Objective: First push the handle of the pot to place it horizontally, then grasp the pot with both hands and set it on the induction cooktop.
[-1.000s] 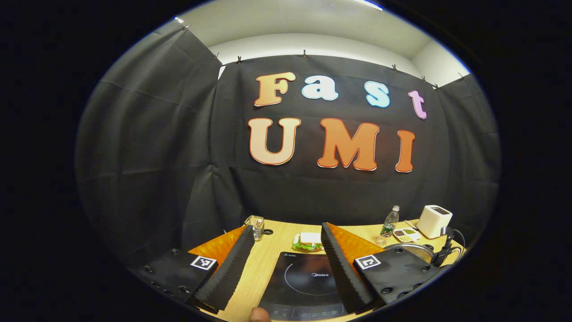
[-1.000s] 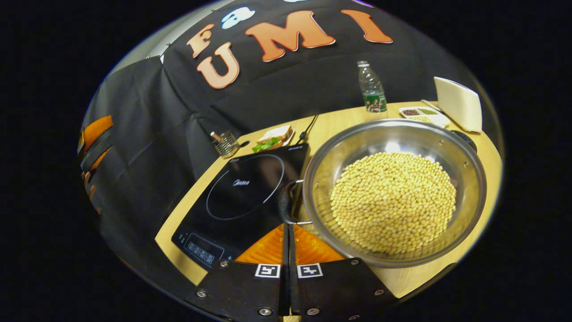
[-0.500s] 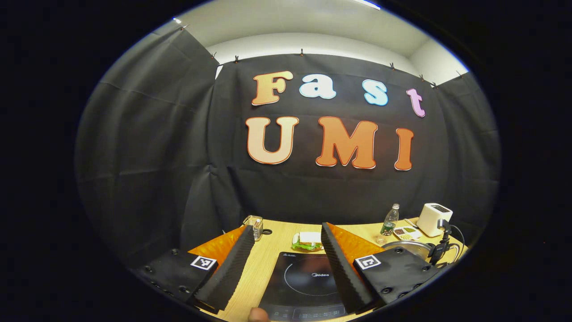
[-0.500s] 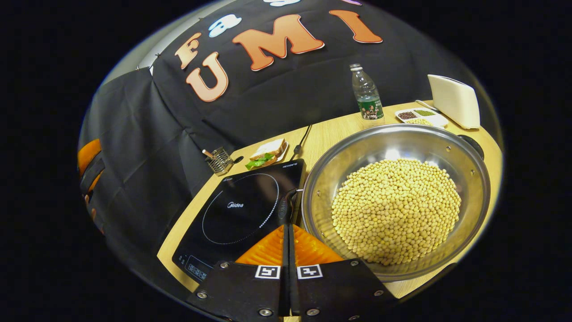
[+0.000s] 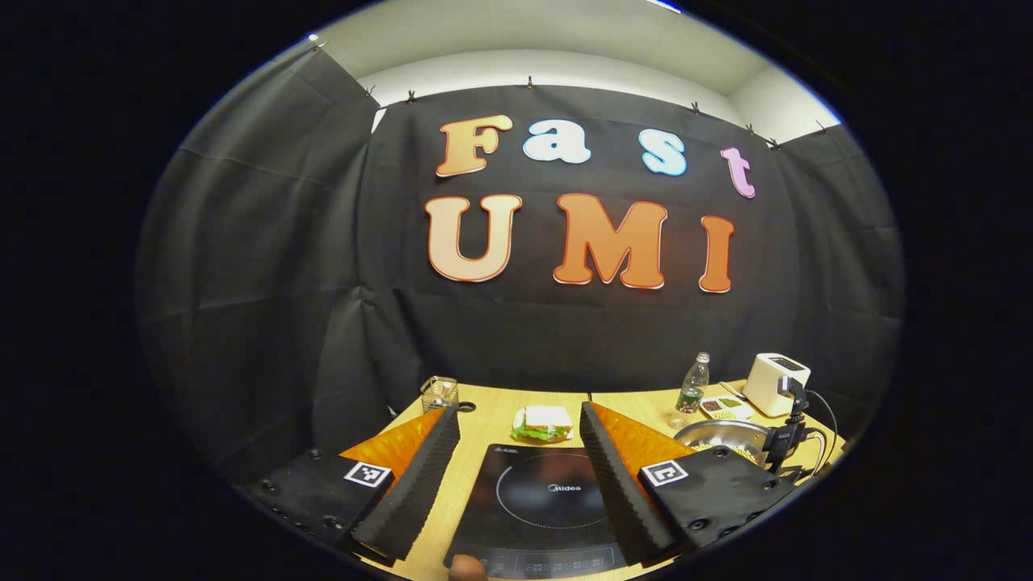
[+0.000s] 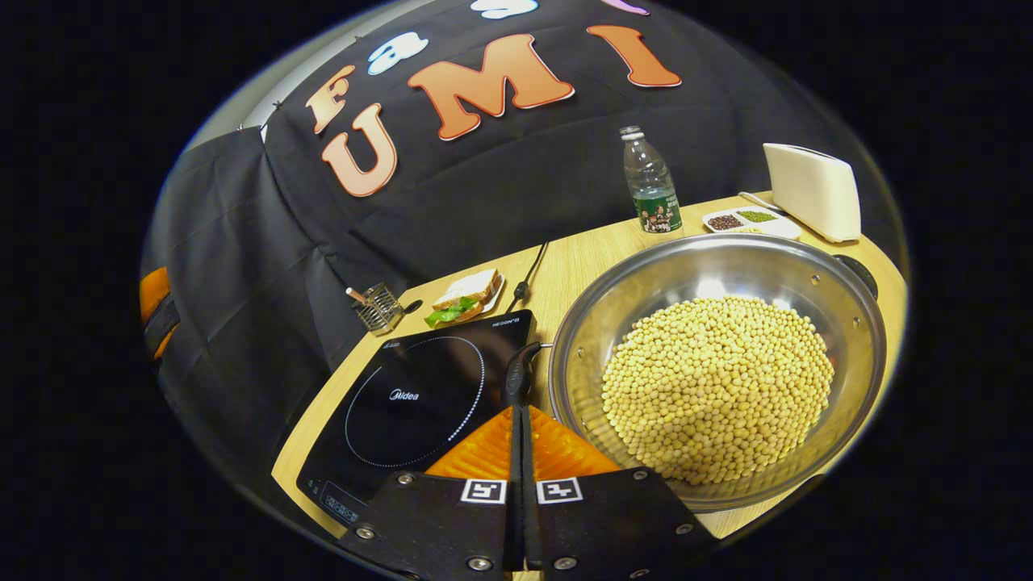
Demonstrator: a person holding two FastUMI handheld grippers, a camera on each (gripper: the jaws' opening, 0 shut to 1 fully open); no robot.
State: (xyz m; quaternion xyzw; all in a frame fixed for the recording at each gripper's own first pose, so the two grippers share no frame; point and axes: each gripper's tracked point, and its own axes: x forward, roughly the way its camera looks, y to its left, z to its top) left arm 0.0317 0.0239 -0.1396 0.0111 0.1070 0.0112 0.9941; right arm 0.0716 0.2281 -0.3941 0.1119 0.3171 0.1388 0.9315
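On the desk [image 6: 565, 274] the pot [image 6: 718, 371] sat right of the cooktop [image 6: 411, 395], its handle [image 6: 516, 375] just ahead of the closed right gripper [image 6: 516, 420], nearer than the open left gripper [image 5: 516, 428].

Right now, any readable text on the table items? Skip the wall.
"Midea": printed at the centre of the induction cooktop.
Small print at the cooktop's far corner: too blurred to read.
Control panel marks on its near edge: too small.
Label on the bottle: too small.
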